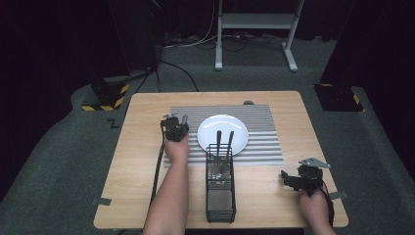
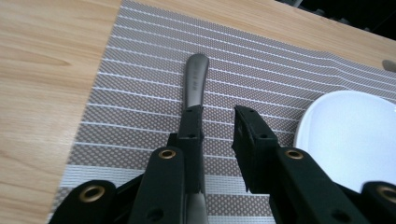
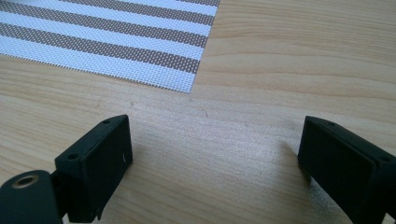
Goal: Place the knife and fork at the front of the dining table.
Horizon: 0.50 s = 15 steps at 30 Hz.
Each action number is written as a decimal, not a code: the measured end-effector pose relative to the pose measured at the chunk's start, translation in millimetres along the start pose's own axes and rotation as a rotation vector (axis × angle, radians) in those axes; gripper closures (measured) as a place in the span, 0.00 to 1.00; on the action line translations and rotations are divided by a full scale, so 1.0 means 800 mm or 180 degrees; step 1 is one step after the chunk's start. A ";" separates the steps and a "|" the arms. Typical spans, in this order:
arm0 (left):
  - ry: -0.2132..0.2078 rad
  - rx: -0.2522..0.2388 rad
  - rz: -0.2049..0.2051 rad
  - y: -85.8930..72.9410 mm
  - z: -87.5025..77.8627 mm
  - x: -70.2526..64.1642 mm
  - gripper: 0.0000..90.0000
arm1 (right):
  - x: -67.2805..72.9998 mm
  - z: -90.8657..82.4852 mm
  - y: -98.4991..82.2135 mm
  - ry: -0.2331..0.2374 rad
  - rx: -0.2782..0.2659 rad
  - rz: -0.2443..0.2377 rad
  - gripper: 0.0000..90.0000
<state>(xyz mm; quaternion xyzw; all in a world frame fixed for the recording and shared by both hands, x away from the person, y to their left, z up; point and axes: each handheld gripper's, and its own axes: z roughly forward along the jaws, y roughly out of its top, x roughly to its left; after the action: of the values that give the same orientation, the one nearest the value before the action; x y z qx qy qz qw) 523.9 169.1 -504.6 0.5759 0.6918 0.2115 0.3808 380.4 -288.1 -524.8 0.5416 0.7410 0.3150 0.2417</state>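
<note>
The left forearm (image 1: 169, 196) reaches forward from the near edge, and its hand holds the left gripper (image 1: 174, 128) low and pointing away. Its fingers (image 2: 194, 135) stand slightly apart, seemingly clamping nothing. The right hand (image 1: 313, 205) sits near the body and holds the right gripper (image 1: 299, 178) angled leftward, with its fingers (image 3: 100, 163) spread wide.

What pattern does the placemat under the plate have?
The placemat has grey and white woven stripes, clearest in the left gripper view.

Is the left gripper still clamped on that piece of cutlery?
No, the left gripper has a gap between its jaws, and the cutlery handle lies flat on the striped placemat.
</note>
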 end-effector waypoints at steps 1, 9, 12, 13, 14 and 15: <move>0.0008 -0.0012 0.0010 0.000 -0.001 0.000 0.79 | 0.000 0.000 0.000 0.0007 -0.0003 -0.0001 0.11; 0.0079 -0.0103 0.0248 -0.004 -0.021 0.003 0.69 | 0.000 0.000 0.000 0.0008 -0.0003 -0.0002 0.11; 0.0048 -0.0129 0.0327 -0.009 -0.034 0.007 0.61 | 0.000 0.000 0.000 0.0009 -0.0002 -0.0002 0.11; 0.0058 -0.0133 0.0369 -0.012 -0.039 0.008 0.59 | 0.000 0.000 0.000 0.0010 -0.0002 -0.0003 0.11; 0.0051 -0.0146 0.0407 -0.014 -0.045 0.009 0.57 | 0.000 0.000 0.000 0.0008 0.0000 -0.0005 0.11; 0.0057 -0.0162 0.0451 -0.017 -0.050 0.010 0.55 | 0.000 0.000 0.000 0.0014 -0.0001 -0.0003 0.11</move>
<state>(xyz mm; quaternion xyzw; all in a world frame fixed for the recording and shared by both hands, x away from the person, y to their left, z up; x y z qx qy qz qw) 483.8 178.9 -491.7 0.6116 0.6471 0.2606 0.3732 380.2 -288.1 -524.8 0.5404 0.7417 0.3162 0.2403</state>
